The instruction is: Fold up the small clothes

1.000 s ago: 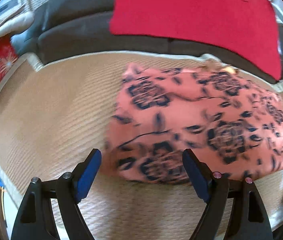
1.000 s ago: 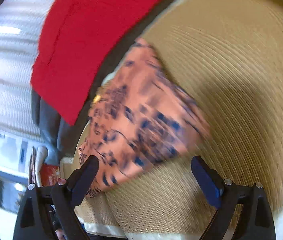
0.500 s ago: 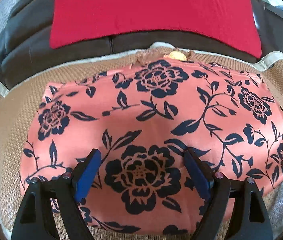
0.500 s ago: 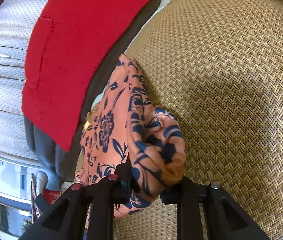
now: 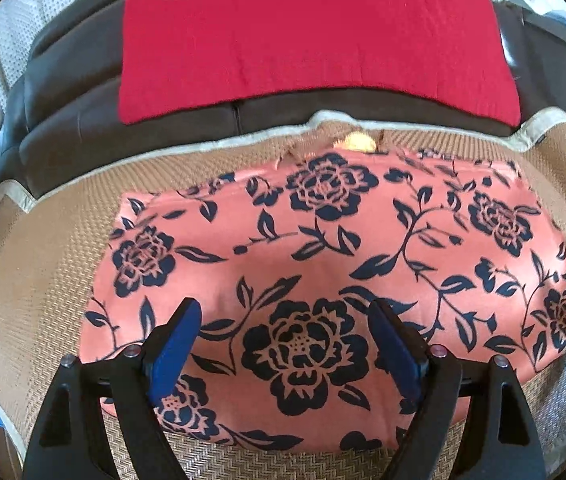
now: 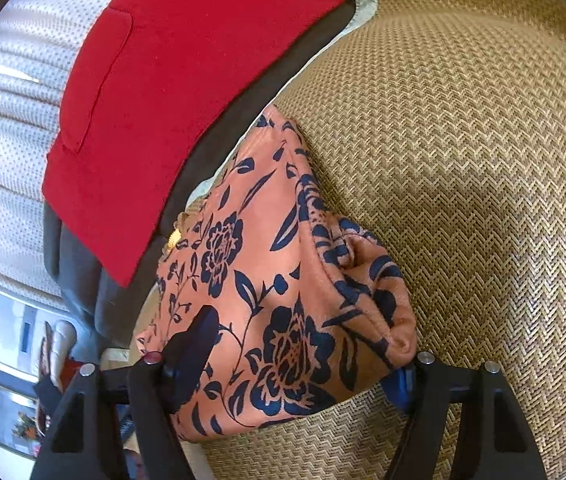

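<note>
I see the floral garment spread on the woven mat, near the red cloth. Left tongs released, hovering over its near edge. Right tongs spread wide around a bunched corner; no clamp.

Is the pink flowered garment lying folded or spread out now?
Mostly spread: the flowered garment lies flat on the woven mat; its right edge is bunched, layers showing. Fully unfolded: cannot tell.
</note>
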Available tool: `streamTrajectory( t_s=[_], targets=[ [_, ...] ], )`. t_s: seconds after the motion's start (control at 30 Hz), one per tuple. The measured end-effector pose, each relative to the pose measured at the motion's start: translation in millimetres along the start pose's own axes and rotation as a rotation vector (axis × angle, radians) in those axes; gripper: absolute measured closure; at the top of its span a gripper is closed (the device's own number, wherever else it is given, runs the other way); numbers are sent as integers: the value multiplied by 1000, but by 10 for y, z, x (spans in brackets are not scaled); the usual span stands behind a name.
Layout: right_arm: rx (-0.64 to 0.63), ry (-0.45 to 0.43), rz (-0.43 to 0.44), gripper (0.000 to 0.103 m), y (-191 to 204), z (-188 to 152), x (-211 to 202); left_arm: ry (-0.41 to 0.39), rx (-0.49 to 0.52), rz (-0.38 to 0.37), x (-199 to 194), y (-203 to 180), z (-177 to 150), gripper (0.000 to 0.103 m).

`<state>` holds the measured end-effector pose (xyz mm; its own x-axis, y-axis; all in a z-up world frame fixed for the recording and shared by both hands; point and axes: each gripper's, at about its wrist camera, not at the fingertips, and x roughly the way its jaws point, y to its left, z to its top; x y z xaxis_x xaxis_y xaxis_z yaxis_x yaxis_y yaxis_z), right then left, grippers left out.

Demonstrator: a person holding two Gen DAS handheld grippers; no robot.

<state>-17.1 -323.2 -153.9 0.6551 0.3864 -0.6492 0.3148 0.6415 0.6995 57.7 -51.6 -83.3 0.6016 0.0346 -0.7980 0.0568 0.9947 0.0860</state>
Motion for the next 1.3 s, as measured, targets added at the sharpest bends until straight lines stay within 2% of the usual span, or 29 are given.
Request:
streamTrajectory(
  t_s=[0.27, 0.47, 0.57, 0.67, 0.8, 0.93, 1.07, 1.17, 1.3],
  targets=[
    [-11, -4, -3, 27, 10, -53, 96, -74, 12, 65, -240, 35, 22, 17],
    [-27, 4, -9, 27, -32, -44, 24, -137, 70, 207, -391, 31, 50, 17],
    [-30, 6, -8, 27, -31, -29, 9, -136, 58, 274, -470, 110, 82, 17],
    [-31, 8, -2, 26, -34, -21, 10, -128, 20, 297, -564, 238, 123, 17],
    [-31, 13, 11, 26, -47, -9, 28, -65, -39, 257, -624, 413, 163, 17],
    [-18, 14, 25, 26, -67, -13, 46, 57, -84, 105, -611, 485, 131, 17],
    [-17, 20, 27, 26, -85, -6, 32, 169, -114, -14, -543, 434, 13, 17],
    [-15, 20, 25, 26, -94, -11, 0, 215, -131, -114, -505, 317, -114, 17],
    [-18, 17, 13, 26, -91, -30, -54, 234, -107, -169, -484, 123, -203, 17]
  ],
)
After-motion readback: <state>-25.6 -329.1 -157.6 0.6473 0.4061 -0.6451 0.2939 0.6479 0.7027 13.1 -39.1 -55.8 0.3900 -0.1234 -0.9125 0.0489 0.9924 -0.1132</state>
